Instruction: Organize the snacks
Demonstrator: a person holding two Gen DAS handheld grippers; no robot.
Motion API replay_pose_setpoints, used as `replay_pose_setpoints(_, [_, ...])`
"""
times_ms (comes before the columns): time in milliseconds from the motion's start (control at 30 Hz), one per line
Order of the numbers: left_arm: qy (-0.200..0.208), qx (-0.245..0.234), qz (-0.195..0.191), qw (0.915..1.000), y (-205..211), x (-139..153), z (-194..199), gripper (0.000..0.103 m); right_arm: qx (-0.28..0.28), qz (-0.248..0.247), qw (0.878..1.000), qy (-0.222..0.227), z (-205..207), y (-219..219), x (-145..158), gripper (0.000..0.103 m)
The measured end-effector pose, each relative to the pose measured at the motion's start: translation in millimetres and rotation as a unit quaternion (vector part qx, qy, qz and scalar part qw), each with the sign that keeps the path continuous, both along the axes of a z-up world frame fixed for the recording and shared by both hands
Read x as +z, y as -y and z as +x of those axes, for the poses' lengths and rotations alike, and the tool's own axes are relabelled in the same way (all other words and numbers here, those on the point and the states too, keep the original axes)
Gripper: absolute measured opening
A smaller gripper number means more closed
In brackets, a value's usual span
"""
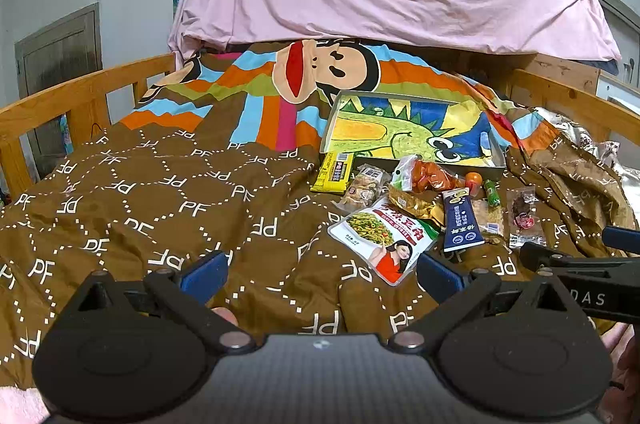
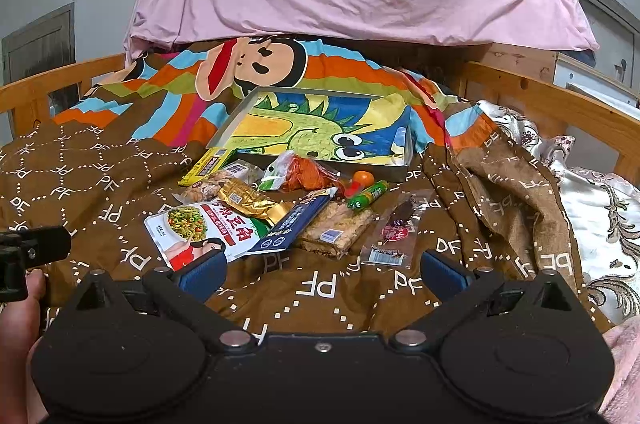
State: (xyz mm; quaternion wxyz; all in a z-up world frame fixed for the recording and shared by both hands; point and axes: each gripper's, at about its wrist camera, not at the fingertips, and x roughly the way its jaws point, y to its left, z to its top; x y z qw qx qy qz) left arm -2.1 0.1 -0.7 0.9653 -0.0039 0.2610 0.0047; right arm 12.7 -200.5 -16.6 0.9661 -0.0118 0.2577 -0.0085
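Though piled: one tray [image 2: 320, 160] (~10 snacks [image 2: 256, 216])

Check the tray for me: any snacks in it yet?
No, the tray shows only its dinosaur picture, and the snacks lie on the blanket in front of it.

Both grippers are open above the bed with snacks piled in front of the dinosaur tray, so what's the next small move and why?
Probably ease the open right gripper forward onto the clear plastic packet with a dark red snack. It lies nearest, apart from the pile, and the shallow grey tray with a dinosaur picture holds nothing yet. The left gripper is open too, farther from the snacks.
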Motion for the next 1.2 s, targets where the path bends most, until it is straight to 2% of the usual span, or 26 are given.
replay_pose_setpoints(233, [-0.014,0.004,0.001,0.9999,-2,-7,7,0.103,0.005,0.008,1.000,-0.003,5,-1,1,0.102])
replay_pose_setpoints(500, [-0.029,-0.004,0.003,0.9996,-1,-12,16,0.103,0.007,0.044,0.999,-0.003,10,7,3,0.102])
replay_pose_setpoints(867, [-0.045,-0.005,0.043,0.9980,21,-10,31,0.103,0.004,0.104,0.994,-0.022,29,29,4,0.102])
replay_pose_setpoints(1067, [-0.067,-0.015,0.041,0.9968,28,-11,52,0.103,0.054,0.141,0.988,-0.044,60,43,4,0.102])
replay_pose_setpoints(1200, [-0.088,-0.025,0.039,0.9950,33,-11,75,0.103,0.101,0.167,0.977,-0.087,93,50,-1,0.102])
